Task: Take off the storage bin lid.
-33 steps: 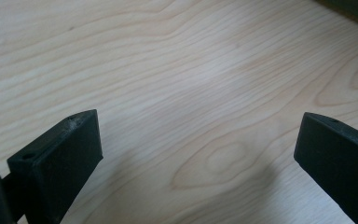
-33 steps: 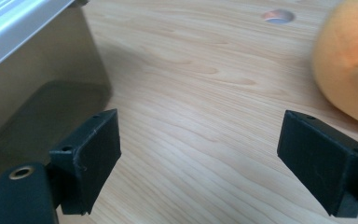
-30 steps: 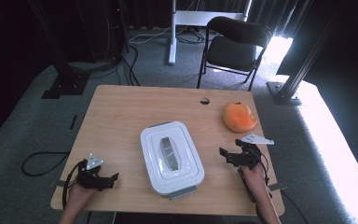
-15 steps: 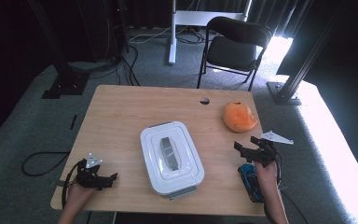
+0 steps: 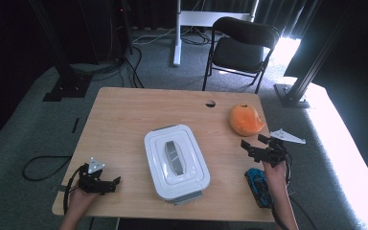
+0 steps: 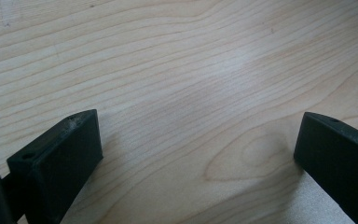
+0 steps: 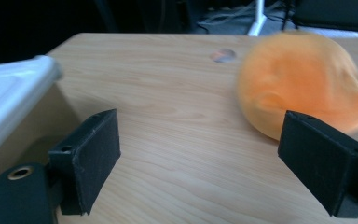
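High view: right tool (image 5: 258, 145), jaws wide and empty, approaches the orange thing (image 5: 245, 120) right of the box (image 5: 176, 161); next, straddle and close. Left tool (image 5: 111, 182) rests open on the tabletop (image 5: 124, 120).

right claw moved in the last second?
Yes. In the high view the right claw has gone right, away from the white lidded box, and up the table toward the orange thing; open, empty.

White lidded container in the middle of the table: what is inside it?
Cannot be told. The white container is closed by its lid, with a grey handle on top; the contents are covered. Both grippers are away from it.
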A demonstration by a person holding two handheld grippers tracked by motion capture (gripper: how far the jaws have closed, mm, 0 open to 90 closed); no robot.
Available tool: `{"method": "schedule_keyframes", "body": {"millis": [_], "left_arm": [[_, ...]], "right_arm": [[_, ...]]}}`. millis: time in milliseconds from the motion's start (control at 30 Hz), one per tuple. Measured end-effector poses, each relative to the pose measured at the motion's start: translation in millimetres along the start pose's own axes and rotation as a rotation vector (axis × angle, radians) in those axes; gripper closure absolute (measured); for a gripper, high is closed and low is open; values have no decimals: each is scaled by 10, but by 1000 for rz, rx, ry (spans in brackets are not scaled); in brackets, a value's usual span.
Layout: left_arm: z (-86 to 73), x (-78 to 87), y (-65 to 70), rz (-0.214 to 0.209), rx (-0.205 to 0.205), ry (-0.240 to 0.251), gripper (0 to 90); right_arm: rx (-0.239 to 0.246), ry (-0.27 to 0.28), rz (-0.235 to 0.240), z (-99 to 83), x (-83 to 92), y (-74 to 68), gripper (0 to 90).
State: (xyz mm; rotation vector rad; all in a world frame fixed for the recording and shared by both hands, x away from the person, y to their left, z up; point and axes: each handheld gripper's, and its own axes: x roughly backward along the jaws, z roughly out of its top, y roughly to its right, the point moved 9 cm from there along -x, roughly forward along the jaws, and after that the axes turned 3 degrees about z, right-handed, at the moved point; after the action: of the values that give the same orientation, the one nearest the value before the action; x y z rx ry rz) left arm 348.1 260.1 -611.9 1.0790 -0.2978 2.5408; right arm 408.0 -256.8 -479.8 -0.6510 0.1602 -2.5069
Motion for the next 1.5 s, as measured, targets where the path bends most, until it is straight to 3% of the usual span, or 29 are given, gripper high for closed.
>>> {"method": "schedule_keyframes", "body": {"millis": [200,333,533,967,1267,1500], "left_arm": [[1,-1,0,0,0,1,12],[0,-1,-1,0,-1,1,12],[1,-1,0,0,0,1,12],[0,-1,0,1,1,0,12],[-1,0,3,4,5,-1,12],[0,0,5,9,9,-3,12]], "right_arm": [[34,22,74,125,69,-361,124],[74,-8,72,122,68,-574,124],[110,-41,202,91,35,-995,119],[181,-72,335,58,-138,-1639,119],[261,-126,386,-51,-340,-2037,119],[340,-215,343,-207,-493,-2205,121]]}}
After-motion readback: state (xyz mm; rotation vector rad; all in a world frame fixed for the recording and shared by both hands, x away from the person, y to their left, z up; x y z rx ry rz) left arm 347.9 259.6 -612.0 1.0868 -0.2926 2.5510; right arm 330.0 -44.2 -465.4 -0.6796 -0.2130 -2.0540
